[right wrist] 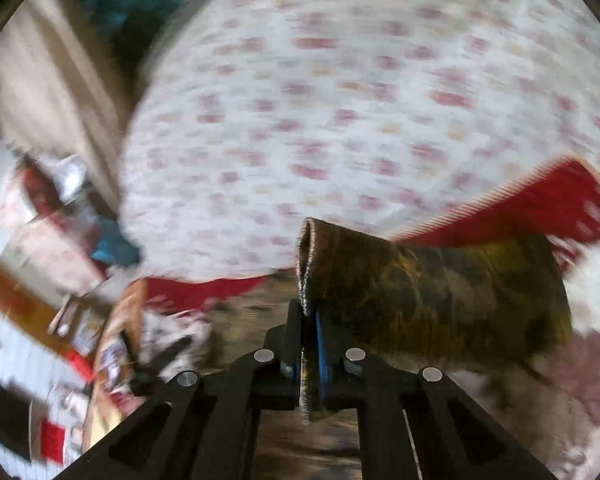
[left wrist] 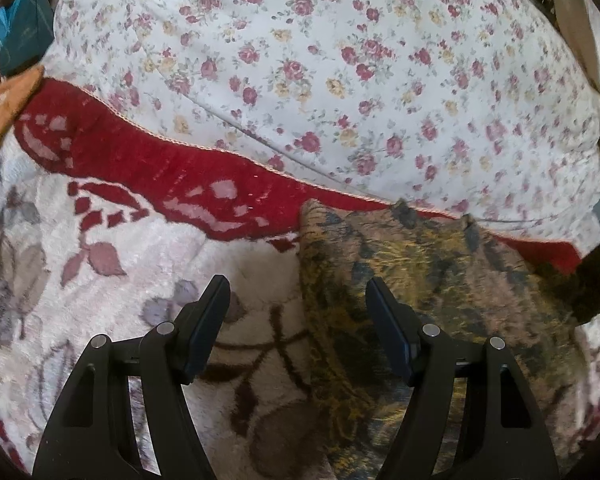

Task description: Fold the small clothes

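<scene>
Right gripper (right wrist: 309,320) clamped on edge of mottled brown cloth (right wrist: 440,292), which trails toward frame right, probably lifted. Left gripper (left wrist: 296,300) parted, empty, above cloth's left edge, lower centre.

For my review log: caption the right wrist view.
Right gripper shut on mottled olive-brown fuzzy cloth, lifted over floral bedding.

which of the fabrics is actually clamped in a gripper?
The mottled brown-yellow cloth: right gripper pinches its edge. The floral sheet and red-bordered blanket lie ungripped.
</scene>
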Motion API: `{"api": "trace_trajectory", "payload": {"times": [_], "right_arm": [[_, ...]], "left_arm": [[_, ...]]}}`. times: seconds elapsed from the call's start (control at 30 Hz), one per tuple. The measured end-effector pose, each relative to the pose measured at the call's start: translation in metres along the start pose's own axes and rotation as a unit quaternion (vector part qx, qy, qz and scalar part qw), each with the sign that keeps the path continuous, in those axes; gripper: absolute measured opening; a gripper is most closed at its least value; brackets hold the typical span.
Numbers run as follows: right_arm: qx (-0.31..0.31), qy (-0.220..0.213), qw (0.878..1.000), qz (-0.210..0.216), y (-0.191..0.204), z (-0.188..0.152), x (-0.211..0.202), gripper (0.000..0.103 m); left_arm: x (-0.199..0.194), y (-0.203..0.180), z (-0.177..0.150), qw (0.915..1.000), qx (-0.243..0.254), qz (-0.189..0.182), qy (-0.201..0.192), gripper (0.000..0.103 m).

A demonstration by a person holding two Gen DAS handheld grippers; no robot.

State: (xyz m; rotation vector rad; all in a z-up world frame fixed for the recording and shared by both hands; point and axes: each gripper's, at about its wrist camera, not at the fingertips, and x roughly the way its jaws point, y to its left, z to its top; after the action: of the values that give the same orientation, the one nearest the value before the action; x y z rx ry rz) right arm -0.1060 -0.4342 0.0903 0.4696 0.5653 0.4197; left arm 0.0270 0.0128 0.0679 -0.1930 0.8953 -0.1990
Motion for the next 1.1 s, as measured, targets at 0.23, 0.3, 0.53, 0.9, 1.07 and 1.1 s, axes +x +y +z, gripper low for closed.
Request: {"api": "trace_trajectory", "payload": {"times": [0.23, 0.3, 0.53, 0.9, 1.07, 1.1], "right_arm": [[-0.073, 0.090, 0.987, 0.112, 0.110, 0.013, 0.113, 0.005], [-0.072, 0.123, 0.982, 0.124, 0.121, 0.009, 0.156, 0.005], [-0.037, 0.248, 0.961, 0.119, 0.119, -0.051, 0.313, 0.006], [-0.010, 0.151, 0.988, 0.028, 0.030, -0.028, 0.190, 0.057], [0.007, 0.067, 0.984, -0.165, -0.051, -0.026, 0.080, 0.064], [0.029, 0.061, 0.980, -0.190, -0.072, -0.027, 0.068, 0.064]], "left_arm": [[-0.012, 0.016, 0.005, 0.9952, -0.054, -0.082, -0.009, 0.071], [-0.014, 0.020, 0.007, 0.9943, -0.059, -0.087, -0.014, 0.071], [-0.007, 0.025, 0.010, 0.9912, -0.067, -0.114, -0.006, 0.071], [0.005, 0.000, 0.003, 0.9919, -0.026, -0.122, 0.026, 0.071], [0.022, -0.021, -0.005, 0.9936, 0.010, -0.095, 0.059, 0.071], [0.026, -0.026, -0.007, 0.9937, 0.017, -0.090, 0.064, 0.071]]}}
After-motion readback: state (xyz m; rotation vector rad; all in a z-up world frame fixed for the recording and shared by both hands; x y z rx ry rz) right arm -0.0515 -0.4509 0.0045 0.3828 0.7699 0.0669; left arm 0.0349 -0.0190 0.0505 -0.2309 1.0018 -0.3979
